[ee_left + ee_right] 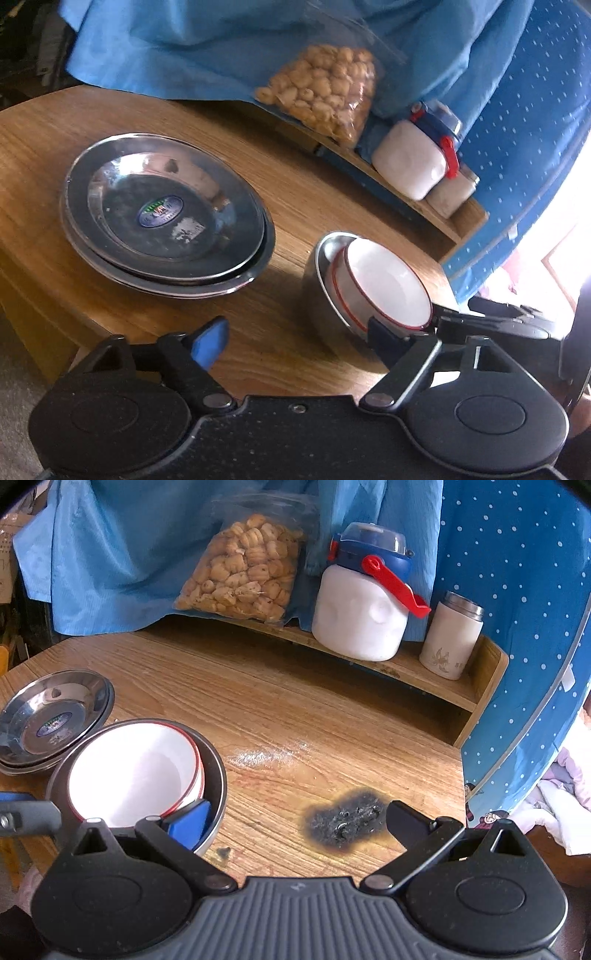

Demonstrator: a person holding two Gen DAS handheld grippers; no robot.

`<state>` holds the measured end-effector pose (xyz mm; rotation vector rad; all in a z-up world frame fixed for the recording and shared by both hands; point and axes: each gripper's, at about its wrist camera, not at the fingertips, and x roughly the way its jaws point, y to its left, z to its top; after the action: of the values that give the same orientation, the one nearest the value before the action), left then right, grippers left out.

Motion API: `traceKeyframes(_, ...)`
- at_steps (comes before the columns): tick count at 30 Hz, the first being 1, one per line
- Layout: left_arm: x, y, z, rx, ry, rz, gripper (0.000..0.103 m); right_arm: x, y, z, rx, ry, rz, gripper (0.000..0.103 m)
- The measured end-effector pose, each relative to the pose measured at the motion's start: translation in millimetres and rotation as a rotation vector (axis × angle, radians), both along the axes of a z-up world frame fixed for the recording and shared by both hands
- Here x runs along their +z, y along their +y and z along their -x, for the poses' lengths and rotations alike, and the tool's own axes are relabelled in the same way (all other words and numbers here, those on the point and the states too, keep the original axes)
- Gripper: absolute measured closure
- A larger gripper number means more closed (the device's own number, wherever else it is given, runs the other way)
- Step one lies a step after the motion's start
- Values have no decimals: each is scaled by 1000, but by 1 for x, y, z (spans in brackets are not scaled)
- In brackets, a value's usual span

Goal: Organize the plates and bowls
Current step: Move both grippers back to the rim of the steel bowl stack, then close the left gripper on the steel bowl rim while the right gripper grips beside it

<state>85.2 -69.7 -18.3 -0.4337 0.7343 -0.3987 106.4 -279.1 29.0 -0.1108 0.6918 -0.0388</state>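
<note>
A stack of steel plates [166, 218] sits on the left of the wooden table [288, 184], also seen as steel plates [48, 720] in the right wrist view. To their right stands a steel bowl [317, 306] with white red-rimmed bowls [384, 284] nested tilted inside. My left gripper [295, 343] is open, with its right finger [384, 339] against the near side of the bowls and its left finger over bare wood. My right gripper [297, 823] is open too. Its left finger [188, 823] dips inside the steel bowl [218, 775] beside the white bowl [136, 771].
A raised shelf [436, 672] at the back holds a bag of snacks [243, 568], a white jug with a blue lid [362, 616] and a white flask [450, 638]. Blue cloth [122, 554] hangs behind. A burn mark [343, 819] lies under my right gripper.
</note>
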Motion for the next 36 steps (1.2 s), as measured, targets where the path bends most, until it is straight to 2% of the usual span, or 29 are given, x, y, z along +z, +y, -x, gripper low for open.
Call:
traceKeyframes(7,4,-8,2,-4,-19,9,49,-4,-3,1,8,-27,-3,1)
traceKeyframes(12,2,-4,2,16,-18,65,61,-4,0,3,8,-33,2,3)
traceKeyframes(15,0,1,-2,46,0,94,61,-5,1,4,12,-32,2,3)
traceKeyframes(19,1,-1,-7,70,1,80,62,-5,2,5,15,-29,-4,4)
traceKeyframes(24,-2,-6,-14,77,14,69,55,-4,2,8,-4,-29,-5,4)
traceKeyframes(33,-3,-20,-20,59,-24,55,57,-2,-7,15,-65,-26,11,4)
traceKeyframes(36,-6,-18,-25,79,-14,74,53,-4,-9,17,-87,-36,-12,4)
